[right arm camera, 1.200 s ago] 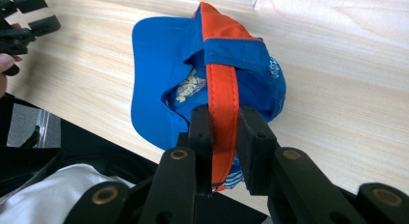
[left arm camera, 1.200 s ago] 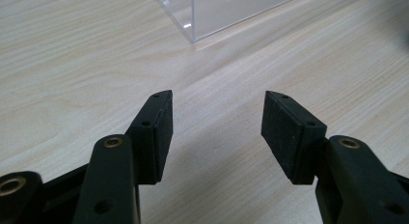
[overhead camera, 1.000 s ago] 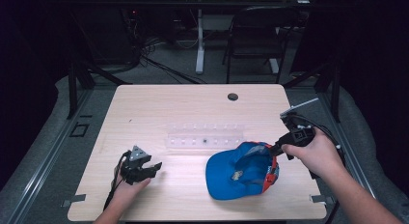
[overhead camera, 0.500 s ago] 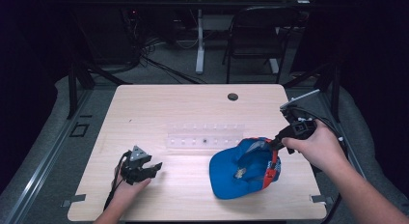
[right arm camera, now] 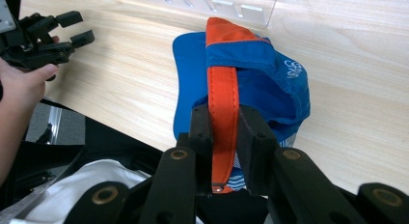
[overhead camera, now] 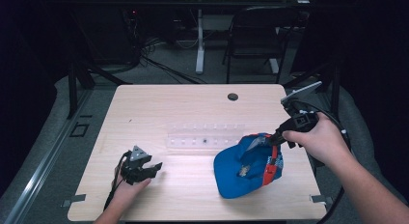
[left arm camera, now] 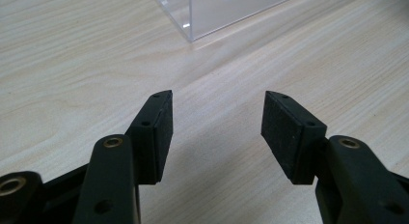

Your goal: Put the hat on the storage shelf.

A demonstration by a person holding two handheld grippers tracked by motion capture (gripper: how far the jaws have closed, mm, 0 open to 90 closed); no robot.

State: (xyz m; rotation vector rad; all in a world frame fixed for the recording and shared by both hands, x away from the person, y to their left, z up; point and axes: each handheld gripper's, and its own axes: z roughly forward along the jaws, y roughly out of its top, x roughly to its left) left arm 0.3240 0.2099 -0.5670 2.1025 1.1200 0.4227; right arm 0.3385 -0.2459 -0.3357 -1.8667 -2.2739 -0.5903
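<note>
Right gripper view shows the right gripper (right arm camera: 224,137) clamped on the orange strap (right arm camera: 223,103) of the blue cap (right arm camera: 260,84), with one black pad on each side of the strap and the cap body hanging just beyond the fingertips, partly resting on the table (right arm camera: 347,64). In the high view, the cap (overhead camera: 246,168) lies below and to the near side of the right gripper (overhead camera: 279,135), just in front of the clear plastic rack (overhead camera: 202,137). To perform the lift well, keep the pads squeezed on the strap's flat faces, raise the cap steadily, and hold the strap centred between the pads so that it does not slide out sideways. The left gripper (left arm camera: 217,122) rests on the table with its fingers apart and nothing between them; the rack's corner lies beyond its tips. Small white lettering (right arm camera: 292,67) sits on the cap's blue fabric, too small to read.
</note>
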